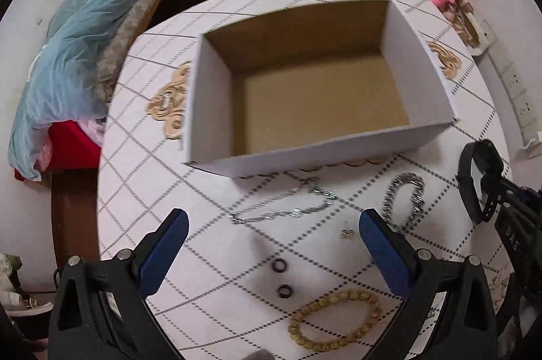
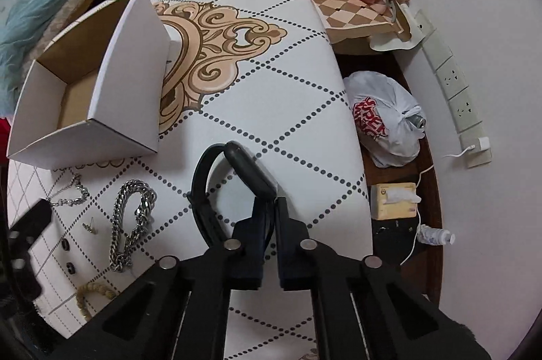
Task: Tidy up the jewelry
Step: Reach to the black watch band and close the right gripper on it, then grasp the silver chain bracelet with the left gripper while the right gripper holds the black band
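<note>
Right hand-held gripper clamped on black watch strap, watch just above counter. Left hand-held gripper spread wide, empty, over thin silver chain and two dark rings. Open box empty. Risk: grip near strap edge, watch could swing, slip on lift, or knock chunky chain bracelet nearby.

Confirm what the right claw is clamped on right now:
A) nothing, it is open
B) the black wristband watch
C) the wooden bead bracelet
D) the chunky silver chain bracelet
B: in the right wrist view the right claw is shut on the black wristband watch, while the chunky silver chain bracelet and the wooden bead bracelet lie on the table.
</note>
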{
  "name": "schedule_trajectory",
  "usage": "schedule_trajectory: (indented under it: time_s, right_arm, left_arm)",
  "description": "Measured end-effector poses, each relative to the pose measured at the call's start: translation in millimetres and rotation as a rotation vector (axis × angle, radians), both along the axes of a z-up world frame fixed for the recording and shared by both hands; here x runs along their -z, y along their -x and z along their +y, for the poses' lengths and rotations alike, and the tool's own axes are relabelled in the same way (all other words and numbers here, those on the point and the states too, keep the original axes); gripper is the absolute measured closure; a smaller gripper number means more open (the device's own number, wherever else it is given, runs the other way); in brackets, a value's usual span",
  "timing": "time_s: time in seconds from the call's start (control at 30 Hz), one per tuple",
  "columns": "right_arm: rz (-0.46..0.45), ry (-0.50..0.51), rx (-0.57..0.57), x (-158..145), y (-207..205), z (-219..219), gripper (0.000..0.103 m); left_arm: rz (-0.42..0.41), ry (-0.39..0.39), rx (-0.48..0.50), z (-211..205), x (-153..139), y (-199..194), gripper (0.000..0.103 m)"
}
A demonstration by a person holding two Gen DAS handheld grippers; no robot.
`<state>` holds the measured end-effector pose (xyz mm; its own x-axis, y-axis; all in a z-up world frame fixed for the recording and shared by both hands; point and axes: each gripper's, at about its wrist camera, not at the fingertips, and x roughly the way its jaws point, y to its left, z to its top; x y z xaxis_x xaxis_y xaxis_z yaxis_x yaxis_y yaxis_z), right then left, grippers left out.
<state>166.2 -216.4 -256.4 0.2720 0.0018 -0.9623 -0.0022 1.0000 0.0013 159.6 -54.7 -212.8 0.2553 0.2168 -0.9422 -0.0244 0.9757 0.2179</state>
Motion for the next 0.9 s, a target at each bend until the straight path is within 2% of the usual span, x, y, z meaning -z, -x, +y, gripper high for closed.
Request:
schedule_trajectory:
  time_s: [0.13, 0.23, 0.3, 0.37, 0.43, 0.63, 0.77, 0.87, 0.9]
  right_arm:
    - [-0.039, -0.028, 0.024, -5.9, 12.8, -8.7, 0.098]
    - [-0.055, -0.051, 0.041, -10.3, 24.8, -13.2, 0.098]
    - [-0.067, -0.055, 0.059, -12.2, 33.0, -17.2, 0.098]
    - [-0.070, -0.057, 0.077, -12.1, 37.1, -22.7, 0.098]
    - [-0.068, -0.063, 0.094, -11.0, 40.6, -29.5, 0.098]
    - [-0.060, -0.062, 0.146, -6.8, 46.1, -50.4, 0.098]
    - [-0.055, -0.067, 0.164, -4.4, 48.3, -58.0, 0.098]
    - [-0.055, -0.070, 0.176, -3.7, 49.4, -60.6, 0.098]
    - [-0.054, -0.073, 0.181, -3.4, 49.8, -61.1, 0.098]
  left_arm:
    - [0.007, 0.021, 0.050, -14.8, 9.3, 0.7, 0.000]
    - [0.019, 0.064, 0.090, -26.6, 13.6, 2.4, 0.001]
    - [0.016, 0.095, 0.122, -35.0, 14.9, 4.9, 0.006]
    - [0.023, 0.113, 0.154, -45.5, 18.1, 5.7, 0.028]
    - [0.038, 0.142, 0.176, -53.1, 21.3, 5.0, 0.040]
    - [0.054, 0.128, 0.218, -69.9, 31.7, 0.4, 0.042]
    - [0.036, 0.130, 0.252, -78.1, 33.9, -2.7, 0.060]
    - [0.021, 0.123, 0.264, -78.2, 31.8, -7.2, 0.083]
    - [0.017, 0.118, 0.266, -76.5, 31.0, -9.1, 0.087]
